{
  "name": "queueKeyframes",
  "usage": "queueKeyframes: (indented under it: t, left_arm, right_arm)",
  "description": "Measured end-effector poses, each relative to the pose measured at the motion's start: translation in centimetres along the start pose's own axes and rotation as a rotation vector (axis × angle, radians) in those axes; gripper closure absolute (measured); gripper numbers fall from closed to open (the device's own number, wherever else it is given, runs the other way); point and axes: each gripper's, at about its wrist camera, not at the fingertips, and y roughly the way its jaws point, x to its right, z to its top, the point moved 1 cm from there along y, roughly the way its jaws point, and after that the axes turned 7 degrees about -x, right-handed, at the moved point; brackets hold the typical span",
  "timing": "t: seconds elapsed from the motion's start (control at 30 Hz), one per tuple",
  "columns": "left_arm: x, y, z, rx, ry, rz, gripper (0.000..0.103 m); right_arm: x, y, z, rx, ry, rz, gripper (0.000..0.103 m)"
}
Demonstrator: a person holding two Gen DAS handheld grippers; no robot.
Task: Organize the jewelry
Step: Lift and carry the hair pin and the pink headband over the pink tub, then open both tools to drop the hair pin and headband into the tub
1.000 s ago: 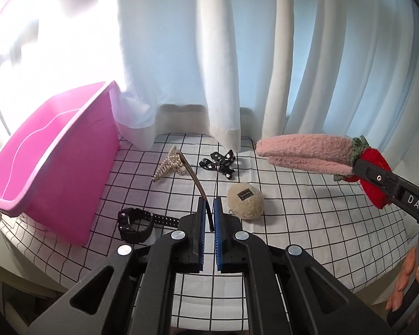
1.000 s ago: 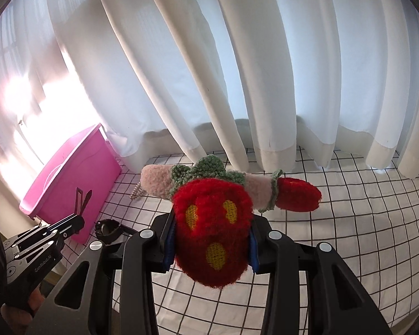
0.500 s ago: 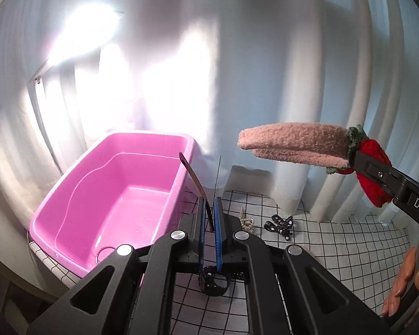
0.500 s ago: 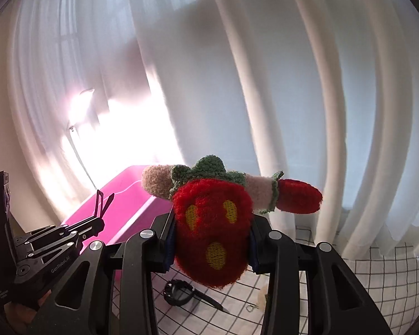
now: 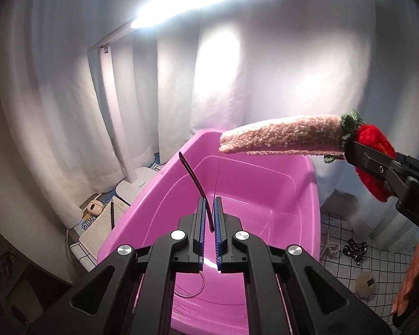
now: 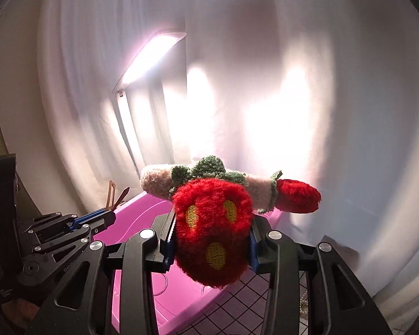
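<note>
**Hair clip and knitted strawberry piece held above the pink tub**

Hair clip [image 5: 194,180]: your left tool [image 5: 208,224] is clenched on the lower end of this thin dark clip. It stands up and leans left from between the blue pads [image 5: 200,223], its free end above the tub's interior. In the right wrist view the same clip [image 6: 115,195] shows as two splayed prongs rising from the left tool's tip [image 6: 109,212].

Pink tub [image 5: 293,184]: it lies directly below and ahead of your left tool. A thin ring-shaped loop [image 5: 191,286] rests on its floor, just under the tool. Whether it is wire or a hoop cannot be told.

Knitted strawberry piece [image 6: 213,223]: your right tool [image 6: 211,244] is closed on the large red strawberry with yellow spots, which fills the gap between both fingers. A pale pink fuzzy band with green leaf trim runs crosswise behind it, ending in a smaller red strawberry [image 6: 297,199] to the right. In the left wrist view the pink band [image 5: 282,138] reaches leftward from the right tool [image 5: 377,167] and hangs over the tub's far right corner, well above the rim and apart from it.

Desk [image 5: 346,254], covered in a grid-pattern cloth, to the right of the tub: a pearl-like beaded piece [image 5: 329,247] lies just beside the tub wall, a black bow item [image 5: 356,248] near it, and a round beige pom [image 5: 365,283] closer to you.

Left of the tub: a lit white lamp [image 5: 209,0], its base [image 5: 134,185], and a notebook [image 5: 103,220].
</note>
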Motion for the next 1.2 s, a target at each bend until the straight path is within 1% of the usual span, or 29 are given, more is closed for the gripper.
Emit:
queueKeyframes:
  t: [0.2, 0.3, 0.37, 0.5, 0.57, 0.6, 0.63, 0.67, 0.7, 0.73, 0.77, 0.83, 0.87, 0.9, 1.2]
  left_arm:
    - [-2.6, 3.5, -0.7, -0.083, -0.033, 0.018, 0.097]
    - [-3.3, 5.1, -1.0, -0.122, -0.046, 0.019, 0.097]
    - [-3.5, 5.9, -1.2, -0.147, -0.053, 0.018, 0.097]
    - [-3.7, 7.3, -1.2, -0.193, -0.052, 0.018, 0.096]
    - [-3.7, 7.5, -1.1, -0.207, -0.048, 0.016, 0.095]
    - [-3.8, 7.6, -1.1, -0.212, -0.049, 0.02, 0.093]
    - [-3.9, 7.6, -1.1, -0.216, -0.051, 0.023, 0.09]
    - [-4.0, 7.6, -1.2, -0.218, -0.052, 0.025, 0.076]
    - [-4.1, 7.5, -1.2, -0.215, -0.055, 0.033, 0.048]
    - [-4.2, 7.4, -1.2, -0.205, -0.061, 0.044, 0.035]
    - [-4.4, 7.1, -1.2, -0.19, -0.067, 0.047, 0.026]
    - [-4.6, 6.8, -1.1, -0.183, -0.069, 0.058, 0.023]
    - [-4.7, 6.8, -1.1, -0.187, -0.072, 0.061, 0.02]
    - [-4.8, 6.8, -1.1, -0.191, -0.078, 0.063, 0.019]
    - [-5.0, 6.2, -1.5, -0.201, -0.089, 0.075, 0.018]
  right_arm:
    - [-2.0, 5.6, 0.8, -0.116, -0.04, 0.0, 0.065]
    - [-2.0, 7.7, 0.7, -0.173, -0.053, -0.012, 0.065]
    - [-2.6, 9.7, 1.3, -0.208, -0.068, -0.024, 0.065]
    - [-2.6, 11.6, 1.7, -0.264, -0.075, -0.05, 0.064]
    - [-2.5, 12.1, 2.0, -0.278, -0.078, -0.068, 0.062]
    - [-2.4, 12.4, 2.2, -0.288, -0.075, -0.068, 0.059]
    - [-2.3, 12.3, 2.1, -0.292, -0.072, -0.074, 0.058]
    - [-2.2, 12.3, 2.3, -0.291, -0.07, -0.086, 0.056]
    - [-2.1, 12.1, 2.3, -0.292, -0.068, -0.096, 0.05]
    - [-2.0, 11.9, 2.4, -0.286, -0.067, -0.103, 0.047]
    - [-2.0, 11.8, 2.5, -0.28, -0.066, -0.108, 0.045]
    - [-1.9, 11.4, 2.6, -0.274, -0.065, -0.123, 0.045]
    - [-1.7, 11.1, 2.6, -0.274, -0.062, -0.124, 0.045]
    - [-1.6, 10.9, 2.5, -0.272, -0.058, -0.126, 0.045]
    - [-1.3, 9.2, 1.8, -0.256, -0.036, -0.125, 0.045]
